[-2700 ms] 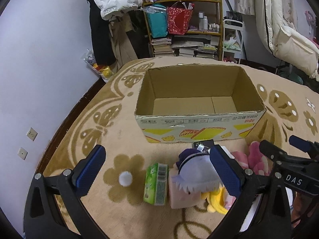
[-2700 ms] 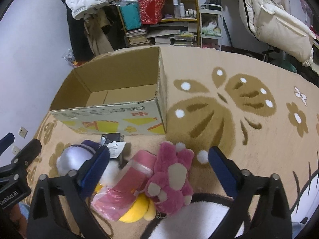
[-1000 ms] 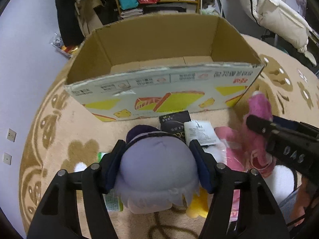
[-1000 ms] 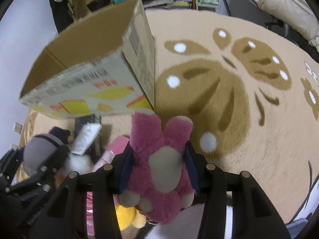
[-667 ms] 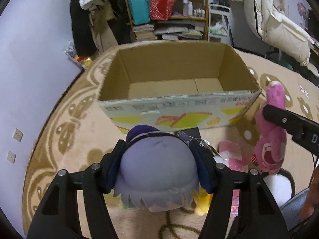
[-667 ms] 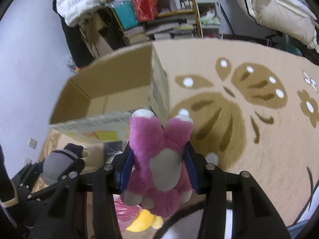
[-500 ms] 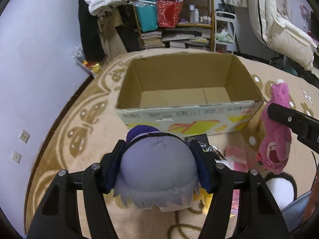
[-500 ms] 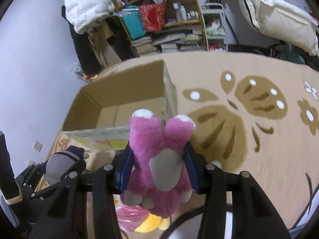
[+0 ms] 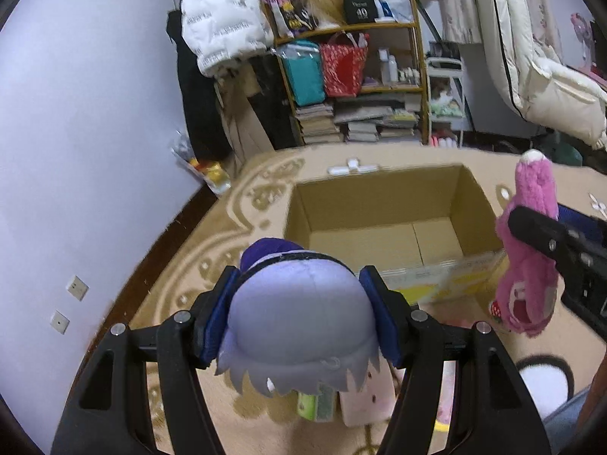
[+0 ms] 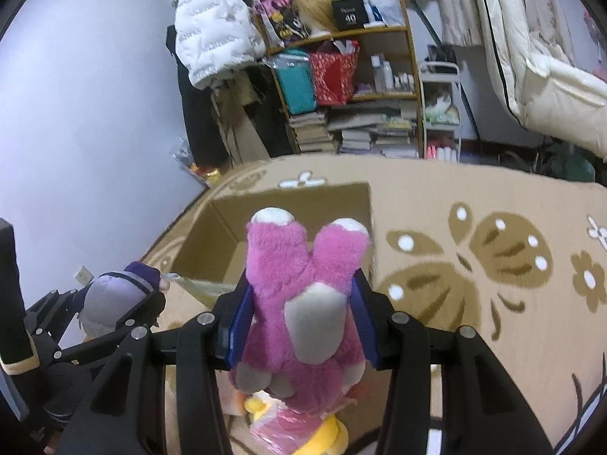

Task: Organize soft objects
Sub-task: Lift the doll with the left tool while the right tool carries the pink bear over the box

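Plush doll with lavender hair (image 9: 299, 318) is pinched between the blue pads of the left gripper (image 9: 299, 314), held clear of the carpet (image 10: 474, 197) in front of the open cardboard box (image 9: 383, 235). Pink plush bear (image 10: 303, 303) is clamped at its body by the right gripper (image 10: 299, 322), legs pointing toward the box. Below both, a green packet (image 9: 316, 405), a pink item (image 10: 288, 422) and a yellow toy (image 10: 326, 440) lie on the carpet.
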Demonstrator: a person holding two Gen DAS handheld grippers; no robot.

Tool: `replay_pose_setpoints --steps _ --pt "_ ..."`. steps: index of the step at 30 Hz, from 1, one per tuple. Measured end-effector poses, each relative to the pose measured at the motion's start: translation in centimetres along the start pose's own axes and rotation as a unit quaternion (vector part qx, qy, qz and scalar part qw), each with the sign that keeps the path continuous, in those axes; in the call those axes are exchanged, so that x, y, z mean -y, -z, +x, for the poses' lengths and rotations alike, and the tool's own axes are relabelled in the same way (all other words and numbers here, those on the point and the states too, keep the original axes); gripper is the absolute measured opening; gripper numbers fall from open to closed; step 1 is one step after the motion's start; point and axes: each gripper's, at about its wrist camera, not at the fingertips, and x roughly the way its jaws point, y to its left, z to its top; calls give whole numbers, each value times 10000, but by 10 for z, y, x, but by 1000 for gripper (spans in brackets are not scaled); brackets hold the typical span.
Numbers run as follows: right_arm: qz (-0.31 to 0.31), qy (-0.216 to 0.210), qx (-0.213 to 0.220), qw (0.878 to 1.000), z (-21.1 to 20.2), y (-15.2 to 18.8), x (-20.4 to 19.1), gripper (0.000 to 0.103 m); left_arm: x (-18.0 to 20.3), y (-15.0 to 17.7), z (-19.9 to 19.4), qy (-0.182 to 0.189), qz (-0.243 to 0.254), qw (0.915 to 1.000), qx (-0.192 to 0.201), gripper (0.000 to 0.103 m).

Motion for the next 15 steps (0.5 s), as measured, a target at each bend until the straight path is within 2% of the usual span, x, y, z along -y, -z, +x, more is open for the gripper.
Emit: replay_pose_setpoints --steps 6,11,15 --pt "-126 -121 260 9995 -5 -16 -11 51 -7 -21 -2 -75 34 9996 258 64" --pt "-152 -191 345 9991 4 -31 -15 51 -9 -26 10 -30 -27 9998 178 64" --pt "-137 -190 424 9988 13 -43 -16 51 -6 -30 22 -107 113 9998 129 64"
